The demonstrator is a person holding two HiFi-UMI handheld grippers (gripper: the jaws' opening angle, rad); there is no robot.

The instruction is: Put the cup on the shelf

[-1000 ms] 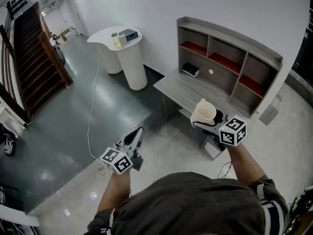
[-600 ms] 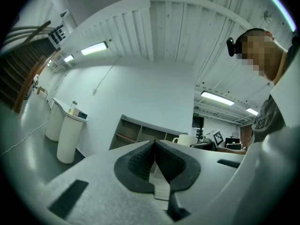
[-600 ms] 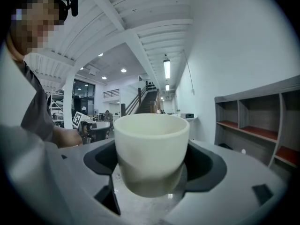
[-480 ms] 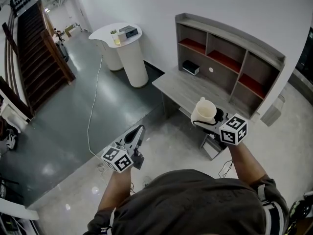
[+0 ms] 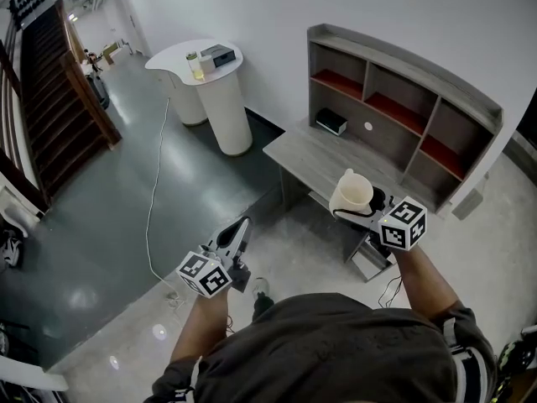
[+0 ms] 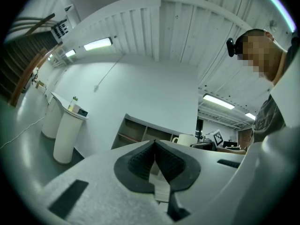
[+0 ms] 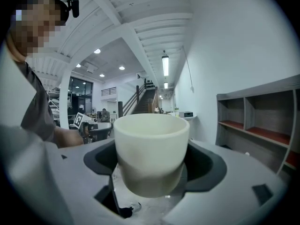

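The right gripper [image 5: 359,211] holds the cream cup [image 5: 351,193] upright, mouth to the ceiling. Its jaws stand wide around the cup's body, pads pressed on either side. The cup hangs in the air in front of the grey desk [image 5: 310,154], well apart from the shelf [image 5: 403,64] standing on it. In the shelf's lower left compartment sits a small dark box [image 5: 331,122]. The left gripper [image 5: 237,232] is held low over the floor — jaws pinched together.
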